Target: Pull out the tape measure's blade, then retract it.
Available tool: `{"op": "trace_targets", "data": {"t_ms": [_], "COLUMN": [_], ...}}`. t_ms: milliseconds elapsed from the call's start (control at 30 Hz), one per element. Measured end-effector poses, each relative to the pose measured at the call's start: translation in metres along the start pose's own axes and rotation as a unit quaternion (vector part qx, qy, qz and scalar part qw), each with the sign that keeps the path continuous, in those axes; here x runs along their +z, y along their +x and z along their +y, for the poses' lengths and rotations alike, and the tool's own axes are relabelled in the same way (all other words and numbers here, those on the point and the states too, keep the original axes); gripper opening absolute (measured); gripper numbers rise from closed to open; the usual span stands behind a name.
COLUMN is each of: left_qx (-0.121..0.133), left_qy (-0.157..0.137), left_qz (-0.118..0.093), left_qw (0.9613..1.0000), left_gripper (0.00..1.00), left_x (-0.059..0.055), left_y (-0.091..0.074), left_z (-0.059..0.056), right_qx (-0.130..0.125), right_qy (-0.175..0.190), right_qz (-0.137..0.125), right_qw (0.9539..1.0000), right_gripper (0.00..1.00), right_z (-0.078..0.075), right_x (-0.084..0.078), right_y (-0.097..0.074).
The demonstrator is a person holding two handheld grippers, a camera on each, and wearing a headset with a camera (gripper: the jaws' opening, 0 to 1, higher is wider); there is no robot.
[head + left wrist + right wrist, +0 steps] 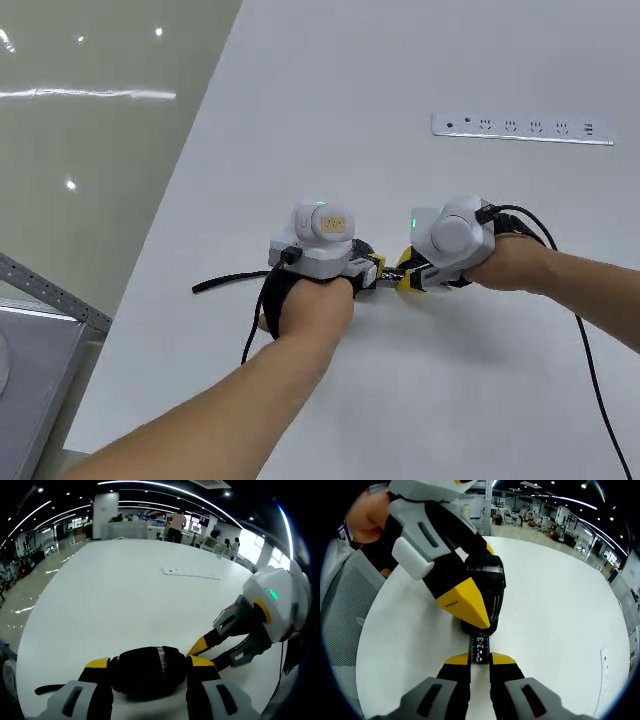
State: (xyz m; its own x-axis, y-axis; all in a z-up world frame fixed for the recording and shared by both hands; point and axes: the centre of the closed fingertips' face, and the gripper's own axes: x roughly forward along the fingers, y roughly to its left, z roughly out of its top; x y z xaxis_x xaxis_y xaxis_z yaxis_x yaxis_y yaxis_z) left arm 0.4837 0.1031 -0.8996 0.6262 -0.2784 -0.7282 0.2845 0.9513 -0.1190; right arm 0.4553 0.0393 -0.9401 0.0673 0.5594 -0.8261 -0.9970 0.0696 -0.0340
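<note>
Black tape measure (145,672) sits clamped in the left gripper (148,664) as the right gripper (480,661) pinches its blade (480,644), seemingly barely drawn out; most pulling and retraction remain.

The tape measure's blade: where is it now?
The blade shows low in the right gripper view: a short stretch between the case, held by the left gripper, and the right gripper shut on it.

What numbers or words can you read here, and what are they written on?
"2 3": on the blade of the tape measure, pinched between the fingers of the right gripper.
Tiny print on a yellow finger of the left gripper: too blurred to read.
</note>
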Motion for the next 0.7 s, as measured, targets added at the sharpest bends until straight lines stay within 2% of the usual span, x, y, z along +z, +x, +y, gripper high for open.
{"op": "trace_targets", "data": {"t_ms": [700], "left_qx": [-0.002], "left_qy": [0.000], "left_qz": [0.000], "left_qw": [1.0000], "left_gripper": [0.55], "left_x": [0.0004], "left_y": [-0.0001], "left_z": [0.0008], "right_qx": [0.003], "right_qy": [0.003], "right_qz": [-0.013], "right_qw": [0.9999], "right_gripper": [0.13], "right_z": [0.0001], "right_x": [0.0081], "right_y": [0.0020]}}
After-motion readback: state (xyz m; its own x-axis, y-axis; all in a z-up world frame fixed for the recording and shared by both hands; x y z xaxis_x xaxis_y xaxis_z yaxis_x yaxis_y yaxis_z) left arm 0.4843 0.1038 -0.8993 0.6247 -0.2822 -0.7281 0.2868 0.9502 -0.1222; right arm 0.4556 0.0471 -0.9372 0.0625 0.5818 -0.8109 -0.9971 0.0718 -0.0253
